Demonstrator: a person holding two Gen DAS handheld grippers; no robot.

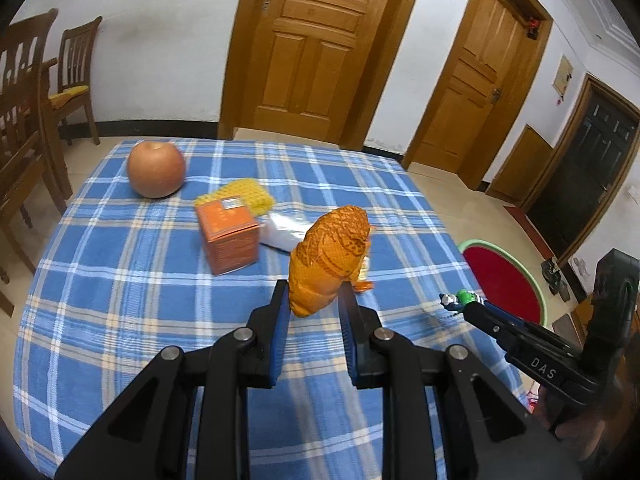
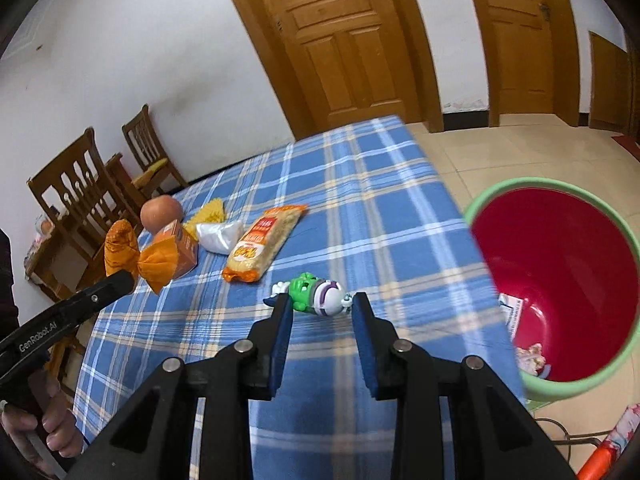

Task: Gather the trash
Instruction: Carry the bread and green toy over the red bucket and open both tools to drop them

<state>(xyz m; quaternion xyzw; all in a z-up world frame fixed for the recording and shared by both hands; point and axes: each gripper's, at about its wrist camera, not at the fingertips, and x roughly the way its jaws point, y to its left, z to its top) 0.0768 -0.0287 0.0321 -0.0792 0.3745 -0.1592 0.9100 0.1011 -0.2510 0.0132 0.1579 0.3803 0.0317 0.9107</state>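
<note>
The table (image 2: 360,184), under a blue plaid cloth, carries the clutter. Beside its right edge on the floor stands a red bin (image 2: 560,272) with a green rim, some scraps lying at its bottom. The left gripper (image 1: 314,294) holds an orange net (image 1: 330,256) lifted above the cloth, its fingers (image 1: 280,320) clenched on the net's lower end; in the right wrist view the net (image 2: 136,256) bunches like a bow at the tip. The right gripper (image 2: 322,306) hovers low over the table with fingers (image 2: 285,320) released, standing either side of a small green and white toy (image 2: 316,294) that lies on the cloth near the table's right edge. Farther back sit an apple (image 1: 156,168), an orange box (image 1: 230,236), a noodle pack (image 2: 264,244), a yellow net (image 1: 248,194) and a crumpled white bag (image 2: 220,236), the last three close together.
</note>
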